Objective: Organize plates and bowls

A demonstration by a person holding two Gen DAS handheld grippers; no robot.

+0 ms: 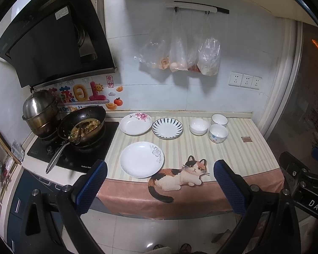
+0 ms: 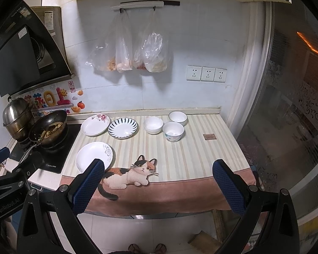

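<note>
Three plates lie on the striped cloth: a grey-flower plate point(image 1: 141, 159) point(image 2: 94, 156) at the front left, a pink-flower plate point(image 1: 135, 123) point(image 2: 95, 124) and a blue-rayed plate point(image 1: 167, 127) point(image 2: 122, 127) behind it. Three white bowls stand to their right: a plain one point(image 1: 198, 126) point(image 2: 153, 124), a rear one point(image 1: 219, 119) point(image 2: 177, 118) and a dotted one point(image 1: 218, 133) point(image 2: 173, 131). My left gripper point(image 1: 160, 180) and my right gripper point(image 2: 158, 178) are both open and empty, held in front of the counter edge and apart from the dishes.
A wok with food point(image 1: 82, 124) point(image 2: 48, 127) and a steel pot point(image 1: 40, 112) point(image 2: 17, 117) sit on the stove at the left. Plastic bags point(image 1: 180, 53) point(image 2: 129, 53) hang on the wall. A glass door point(image 2: 286, 105) borders the right. A cat picture point(image 1: 180, 175) marks the cloth's front.
</note>
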